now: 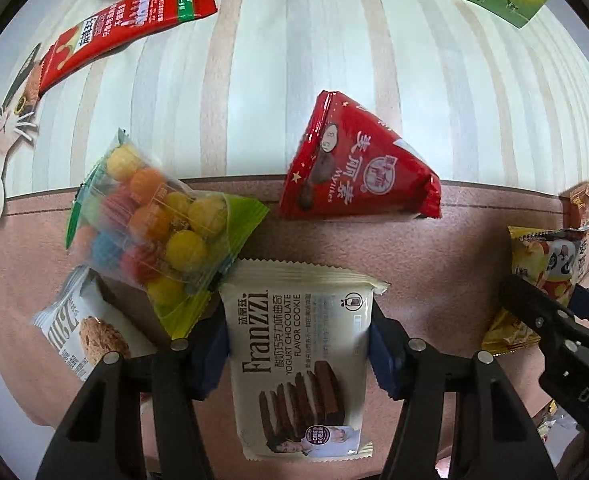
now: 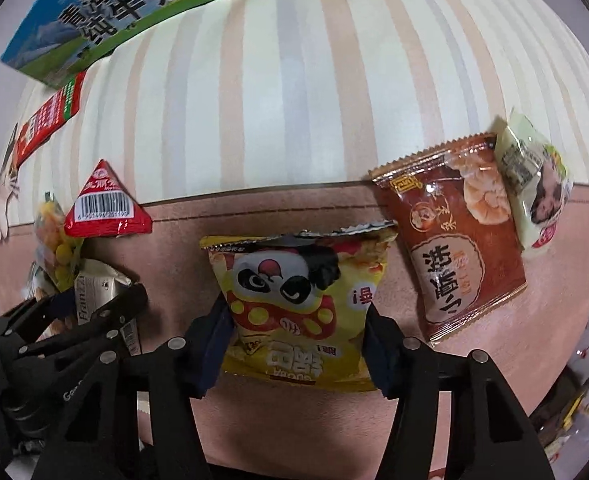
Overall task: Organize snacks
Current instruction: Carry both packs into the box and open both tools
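left gripper (image 1: 298, 344) clamps cookie packet (image 1: 300, 364) – right gripper (image 2: 300, 344) clamps panda bag (image 2: 300, 308)

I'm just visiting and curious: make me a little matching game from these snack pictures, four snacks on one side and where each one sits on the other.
Snacks:
1. Franzzi cookie pack
2. yellow panda chip bag
3. red triangular packet
4. bag of coloured balls

Places:
A. lying across the line where the striped cloth meets the pink band
B. between the fingers of the right gripper
C. between the fingers of the left gripper
D. resting partly on the oat cookie pack

Pairs: 1-C, 2-B, 3-A, 4-D
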The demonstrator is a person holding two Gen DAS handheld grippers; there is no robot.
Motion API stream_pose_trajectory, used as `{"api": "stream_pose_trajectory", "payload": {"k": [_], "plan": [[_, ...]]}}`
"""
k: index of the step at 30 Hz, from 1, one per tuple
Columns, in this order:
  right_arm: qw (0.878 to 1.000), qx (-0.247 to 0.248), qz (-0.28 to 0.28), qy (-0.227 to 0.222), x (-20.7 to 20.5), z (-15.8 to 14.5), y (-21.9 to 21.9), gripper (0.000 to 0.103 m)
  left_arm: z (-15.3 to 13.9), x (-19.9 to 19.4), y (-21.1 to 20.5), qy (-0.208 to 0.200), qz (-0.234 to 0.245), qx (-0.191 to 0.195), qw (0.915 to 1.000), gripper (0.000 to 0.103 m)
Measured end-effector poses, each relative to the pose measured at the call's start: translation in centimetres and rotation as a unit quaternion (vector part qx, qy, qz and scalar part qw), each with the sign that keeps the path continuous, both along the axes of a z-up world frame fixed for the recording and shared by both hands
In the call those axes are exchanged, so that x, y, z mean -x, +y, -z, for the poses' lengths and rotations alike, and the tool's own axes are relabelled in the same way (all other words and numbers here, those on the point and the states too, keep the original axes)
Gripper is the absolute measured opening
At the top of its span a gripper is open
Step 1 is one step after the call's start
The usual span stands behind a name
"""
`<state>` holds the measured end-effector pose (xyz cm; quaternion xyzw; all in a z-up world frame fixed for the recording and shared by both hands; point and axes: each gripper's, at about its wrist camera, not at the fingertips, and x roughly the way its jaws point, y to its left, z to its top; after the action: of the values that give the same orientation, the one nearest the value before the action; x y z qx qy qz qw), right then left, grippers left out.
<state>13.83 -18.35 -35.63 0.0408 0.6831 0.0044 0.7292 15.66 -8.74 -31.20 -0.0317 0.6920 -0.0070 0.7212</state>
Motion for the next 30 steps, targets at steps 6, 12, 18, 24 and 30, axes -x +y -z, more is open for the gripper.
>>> {"api": "stream_pose_trajectory", "payload": {"k": [6,12,18,24,30], "plan": [[1.000,-0.008,0.008,-0.014,-0.8,-1.2,-0.4,0.052,-1.4,0.0,0.2,-0.018,0.010,-0.009,0.9997,0.057],[0.997,-0.058,0.022,-0.035,-0.7,-4.6,-2.1,0.050,-7.2,-0.8,-0.3,-0.067,0.028,0.003,0.9974,0.057],[0.991,-0.112,0.030,-0.073,-3.1,-10.4,-3.3,0.050,-14.2,-3.9,0.1,-0.116,0.028,0.044,0.9919,0.055],[0.981,-0.147,0.022,-0.125,-7.7,-16.3,-3.7,0.050,-19.9,-9.6,0.2,-0.154,0.024,0.087,0.9840,0.055],[0.974,-0.138,0.009,-0.177,-14.1,-21.7,-3.8,0.050,-22.4,-17.6,1.2,-0.148,0.016,0.116,0.9819,0.055]]}}
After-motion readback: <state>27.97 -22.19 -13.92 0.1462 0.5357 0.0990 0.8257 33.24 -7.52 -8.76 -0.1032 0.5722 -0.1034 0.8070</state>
